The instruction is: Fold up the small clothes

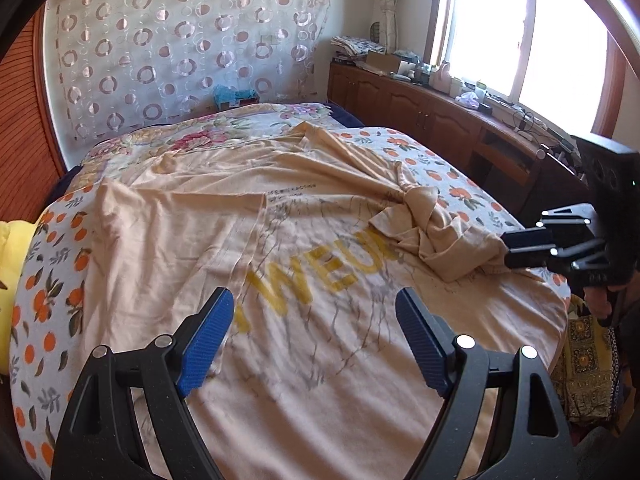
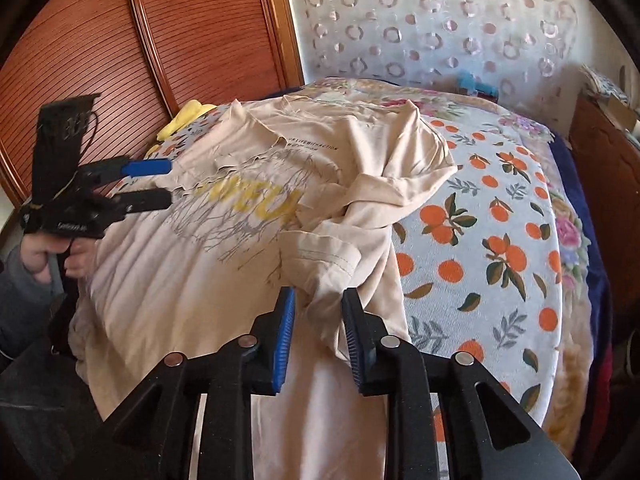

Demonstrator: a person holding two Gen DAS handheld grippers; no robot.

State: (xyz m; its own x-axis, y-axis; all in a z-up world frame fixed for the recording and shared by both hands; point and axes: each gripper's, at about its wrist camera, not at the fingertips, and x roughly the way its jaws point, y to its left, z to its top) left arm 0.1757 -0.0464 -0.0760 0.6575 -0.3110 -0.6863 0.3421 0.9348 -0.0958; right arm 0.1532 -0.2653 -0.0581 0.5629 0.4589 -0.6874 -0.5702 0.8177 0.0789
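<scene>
- Left wrist view: the beige T-shirt is spread print-up across the bed, on an orange-patterned cover. The left gripper hovers over the lower print with fingers spread wide, nothing between them.
- Same view: the right gripper is seen at the right edge, its tips at the bunched sleeve. Whether cloth is actually clamped cannot be told from here.
- Handling, judged: thin, light, limp jersey; no stiffness, so it will drape and drag. A hemmed edge or a seam is the best hold; a pinch mid-panel would likely pull up a wrinkle only.
- Right wrist view: the right gripper has its fingers part-way closed around a twisted fold of the sleeve; the cloth sits between the pads, but firm pressing is not confirmed.
- Same view: the left gripper sits over the far side of the shirt, fingers apart.
- Room: open cover is available on the right of the shirt for laying the sleeve out. The near bed edge is just below the hem; a wooden wardrobe stands behind the left gripper.
</scene>
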